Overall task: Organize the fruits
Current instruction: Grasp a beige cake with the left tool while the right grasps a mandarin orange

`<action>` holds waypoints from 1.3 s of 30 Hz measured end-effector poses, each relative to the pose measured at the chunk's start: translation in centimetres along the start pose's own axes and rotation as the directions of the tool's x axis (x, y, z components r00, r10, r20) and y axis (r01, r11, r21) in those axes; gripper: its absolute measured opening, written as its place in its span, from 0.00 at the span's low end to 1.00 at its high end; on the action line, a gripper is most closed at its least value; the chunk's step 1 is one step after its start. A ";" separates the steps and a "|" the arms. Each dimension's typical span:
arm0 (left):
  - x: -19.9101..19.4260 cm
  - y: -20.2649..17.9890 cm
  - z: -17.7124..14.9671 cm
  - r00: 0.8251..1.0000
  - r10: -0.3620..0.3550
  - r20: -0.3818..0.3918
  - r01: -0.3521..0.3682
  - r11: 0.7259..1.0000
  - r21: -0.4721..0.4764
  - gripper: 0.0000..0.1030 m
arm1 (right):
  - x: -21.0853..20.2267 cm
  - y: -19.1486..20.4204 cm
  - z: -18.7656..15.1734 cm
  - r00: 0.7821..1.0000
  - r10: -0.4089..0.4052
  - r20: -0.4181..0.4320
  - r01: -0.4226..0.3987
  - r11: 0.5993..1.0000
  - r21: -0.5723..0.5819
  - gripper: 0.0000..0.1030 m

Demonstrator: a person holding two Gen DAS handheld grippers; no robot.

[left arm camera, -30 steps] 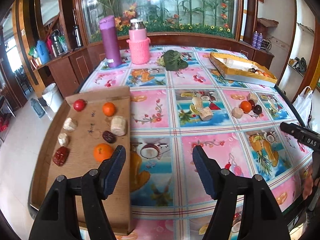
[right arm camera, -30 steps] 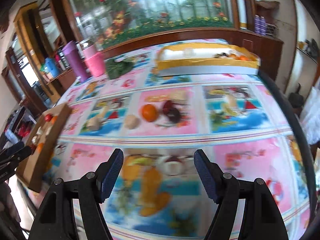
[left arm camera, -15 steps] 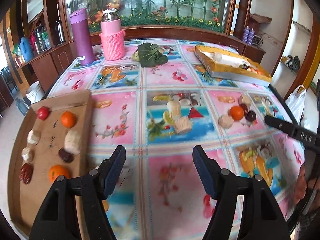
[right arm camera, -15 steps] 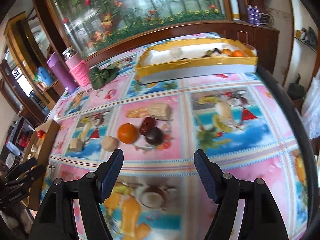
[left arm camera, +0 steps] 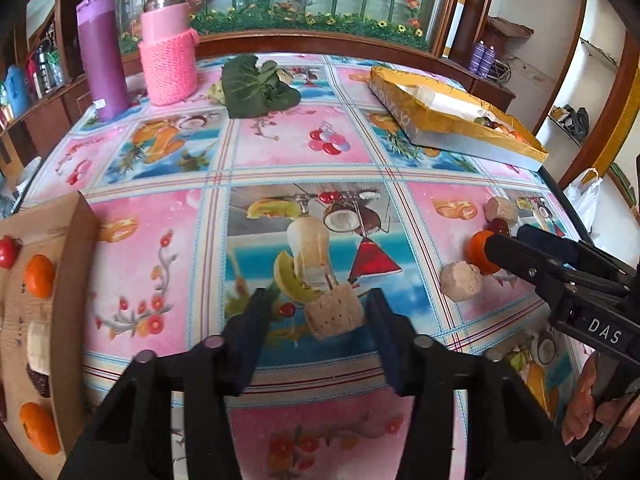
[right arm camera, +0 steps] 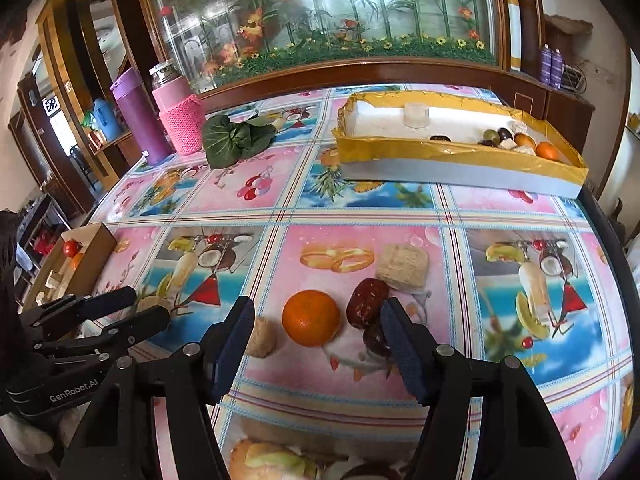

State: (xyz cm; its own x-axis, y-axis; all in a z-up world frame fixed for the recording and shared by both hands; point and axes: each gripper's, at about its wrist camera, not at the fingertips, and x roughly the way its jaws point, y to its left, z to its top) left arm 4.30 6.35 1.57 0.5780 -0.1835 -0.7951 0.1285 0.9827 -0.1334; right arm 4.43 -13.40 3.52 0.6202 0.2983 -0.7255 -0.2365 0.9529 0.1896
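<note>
A: Left gripper (left arm camera: 316,320): jaws have just been closing. A pale spongy chunk (left arm camera: 335,316) sits between the fingertips; its right edge meets the right pad, and a gap shows on the left. So narrowed around it, not yet clamped from both sides.

B: Right gripper (right arm camera: 318,332)?

A: Jaws also just closing, though wide apart. An orange (right arm camera: 311,317) lies between the fingers with clear space on each side. A dark date (right arm camera: 376,338) is partly hidden behind the right fingertip; contact can't be judged. A red date (right arm camera: 367,303) lies just beyond it, touching or nearly so.

B: Around that cluster?

A: A round pale piece (right arm camera: 262,337) is half covered by the left fingertip. A square beige block (right arm camera: 403,268) lies farther back, beside the red date. All of it rests on the fruit-print tablecloth (right arm camera: 500,216).

B: Where do the sorted fruits stand?

A: The cardboard tray (left arm camera: 68,280), at the left edge of the left wrist view, carries oranges, a small red fruit and pale pieces, partly cut off by the frame. The yellow-rimmed box (right arm camera: 460,152) at the far right of the table holds an orange, dark fruits and pale lumps, too small to name.

B: Further out?

A: A purple flask (left arm camera: 102,54), a pink knitted jar (left arm camera: 170,46) and a green leaf bundle (left arm camera: 256,88) sit at the far edge. At the bottom of the right wrist view, something under the gripper is blurred and unreadable.
</note>
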 end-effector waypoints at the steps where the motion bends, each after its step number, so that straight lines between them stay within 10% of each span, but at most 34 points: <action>1: -0.1 0.0 -0.1 1.000 0.000 0.015 0.000 1.000 0.006 0.39 | 0.2 0.1 0.1 1.000 0.002 0.001 -0.002 1.000 -0.006 0.64; 13: -0.2 0.1 -0.6 0.998 -0.024 0.050 0.024 1.000 0.004 0.29 | 1.2 1.9 -0.4 0.999 0.039 0.003 -0.039 0.996 -0.085 0.61; 20: -0.3 -0.1 -0.7 0.998 -0.039 0.052 0.038 0.999 0.014 0.28 | 1.1 0.9 -0.5 1.000 0.019 0.013 -0.018 1.000 -0.019 0.31; 39: -0.6 0.0 -0.9 0.995 -0.071 0.067 0.071 0.997 -0.002 0.28 | 1.9 2.7 0.0 0.997 -0.068 -0.031 0.066 0.996 -0.059 0.32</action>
State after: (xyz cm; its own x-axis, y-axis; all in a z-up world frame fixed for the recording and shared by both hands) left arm 3.27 6.50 1.52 0.6201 -0.2543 -0.7422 0.1679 0.9671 -0.1911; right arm 5.00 -10.25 2.62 0.6111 0.2310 -0.7571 -0.2388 0.9657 0.1019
